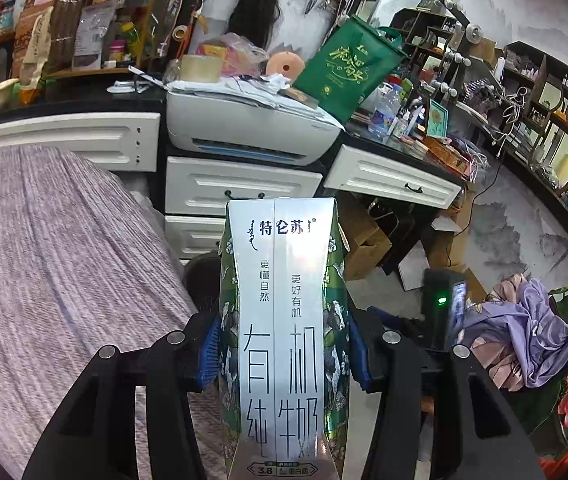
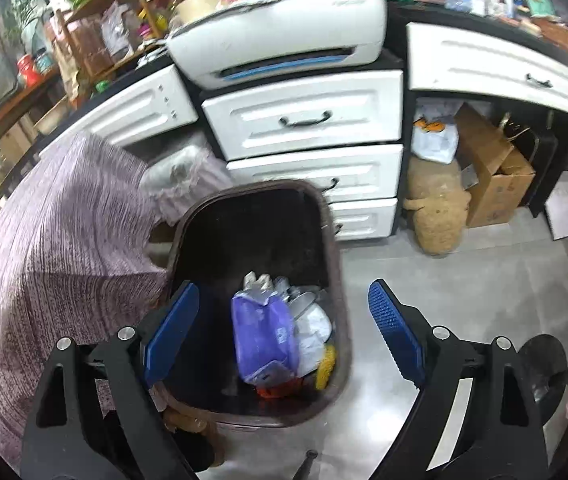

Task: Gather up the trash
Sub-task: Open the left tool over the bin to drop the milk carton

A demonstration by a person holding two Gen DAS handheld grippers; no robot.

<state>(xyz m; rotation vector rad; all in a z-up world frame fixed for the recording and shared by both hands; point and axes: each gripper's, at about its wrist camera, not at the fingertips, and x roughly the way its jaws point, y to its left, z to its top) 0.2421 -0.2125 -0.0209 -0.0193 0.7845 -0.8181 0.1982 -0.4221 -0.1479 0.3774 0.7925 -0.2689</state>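
Two grippers were at work. The left gripper (image 1: 284, 354) clamped a milk carton (image 1: 281, 320) upright between its blue pads, beside the purple bed (image 1: 55, 260). The right gripper (image 2: 284, 330) hung wide apart above a dark bin (image 2: 336, 280) on the floor, trash (image 2: 267, 336) inside. Behind stood white drawers (image 2: 304, 120) and a printer (image 2: 279, 46).

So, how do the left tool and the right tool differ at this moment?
The left tool is shut on the milk carton; the right tool is open and holds nothing. The left tool points toward the white printer and drawers, while the right tool looks down into the dark trash bin, which already contains wrappers. Both have black frames with blue pads.
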